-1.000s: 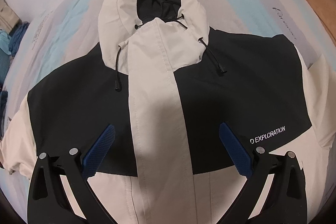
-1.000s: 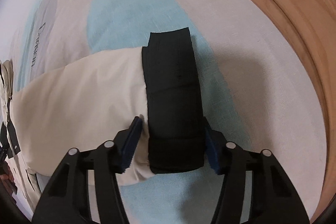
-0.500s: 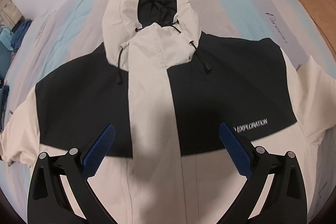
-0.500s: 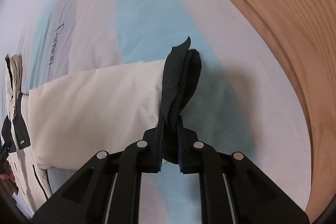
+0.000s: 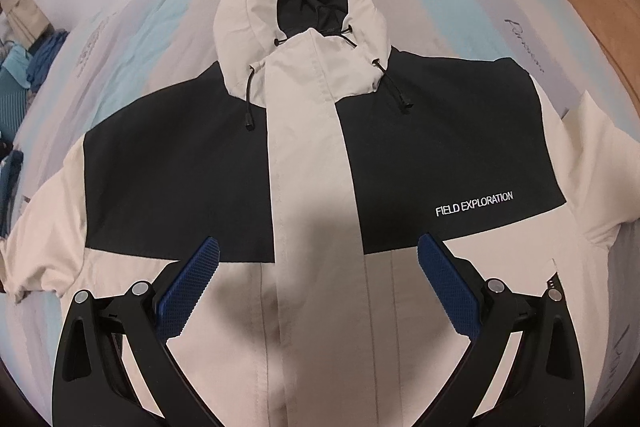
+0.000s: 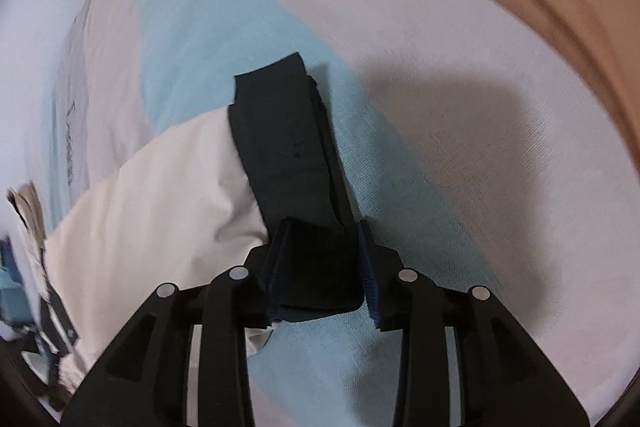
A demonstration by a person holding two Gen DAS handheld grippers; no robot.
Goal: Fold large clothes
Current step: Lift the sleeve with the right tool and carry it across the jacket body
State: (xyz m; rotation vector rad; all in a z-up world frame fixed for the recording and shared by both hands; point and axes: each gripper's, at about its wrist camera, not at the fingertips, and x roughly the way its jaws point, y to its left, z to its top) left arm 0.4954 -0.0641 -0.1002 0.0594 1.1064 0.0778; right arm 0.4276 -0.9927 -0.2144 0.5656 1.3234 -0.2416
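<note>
Opening around the flat black cuff (image 6: 292, 163), our right gripper (image 6: 322, 267) loosens; our left gripper (image 5: 318, 263) hangs wide above the smooth jacket (image 5: 308, 155).

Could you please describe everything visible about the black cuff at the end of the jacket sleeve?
The black cuff is a wide band of dark woven-looking fabric ending a cream sleeve. It lies slanted on the pale blue and white bedsheet, its far corner slightly lifted. Its near end sits between the blue pads of the right tongs, whose jaws are opening; the right pad stands clear of it.
</note>
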